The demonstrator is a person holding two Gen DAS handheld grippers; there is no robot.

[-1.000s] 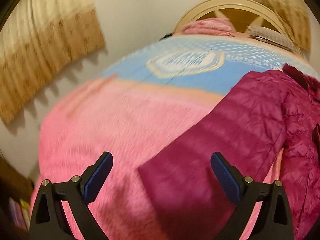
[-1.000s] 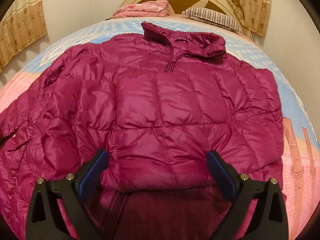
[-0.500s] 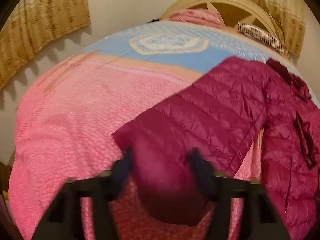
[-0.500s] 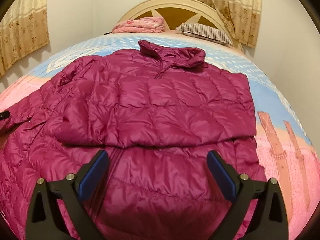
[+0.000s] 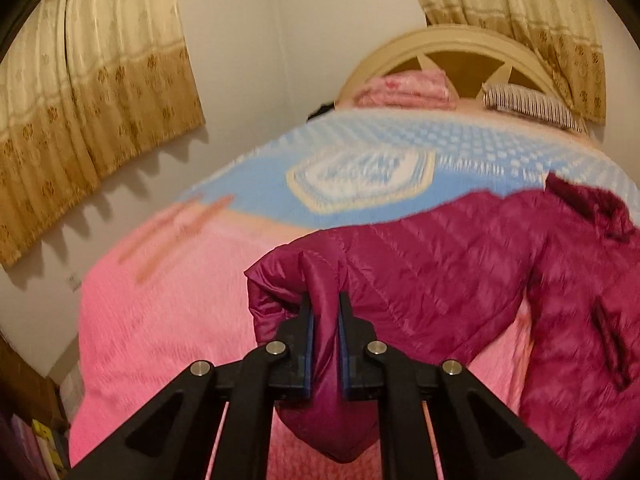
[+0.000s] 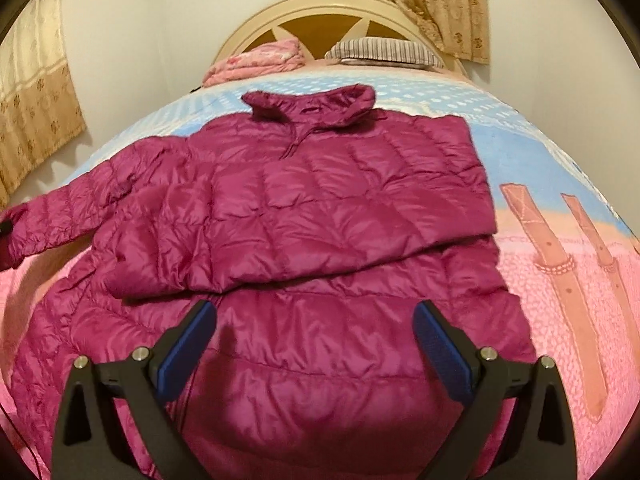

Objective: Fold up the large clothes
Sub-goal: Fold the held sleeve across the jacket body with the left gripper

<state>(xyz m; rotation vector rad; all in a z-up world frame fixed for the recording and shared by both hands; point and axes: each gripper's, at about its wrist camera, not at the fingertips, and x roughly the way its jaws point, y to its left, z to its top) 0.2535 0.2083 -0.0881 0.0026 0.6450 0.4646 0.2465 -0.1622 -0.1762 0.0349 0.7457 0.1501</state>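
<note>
A magenta quilted puffer jacket (image 6: 320,208) lies front up on the bed, collar toward the headboard. Its right sleeve is folded across the chest. Its left sleeve (image 5: 420,264) stretches out to the side. My left gripper (image 5: 325,320) is shut on the cuff end of that sleeve and holds it lifted off the bedspread. The held cuff shows at the left edge of the right wrist view (image 6: 16,232). My right gripper (image 6: 316,344) is open and empty, hovering over the jacket's lower hem area.
The bed has a pink and blue bedspread (image 5: 168,320) with a cream headboard (image 6: 340,12). A folded pink blanket (image 6: 260,60) and a striped pillow (image 6: 384,50) lie at the head. Curtains (image 5: 80,100) hang on the left wall.
My left gripper closed on the sleeve cuff and lifted it. My right gripper drew back from the jacket toward the hem, staying open.
</note>
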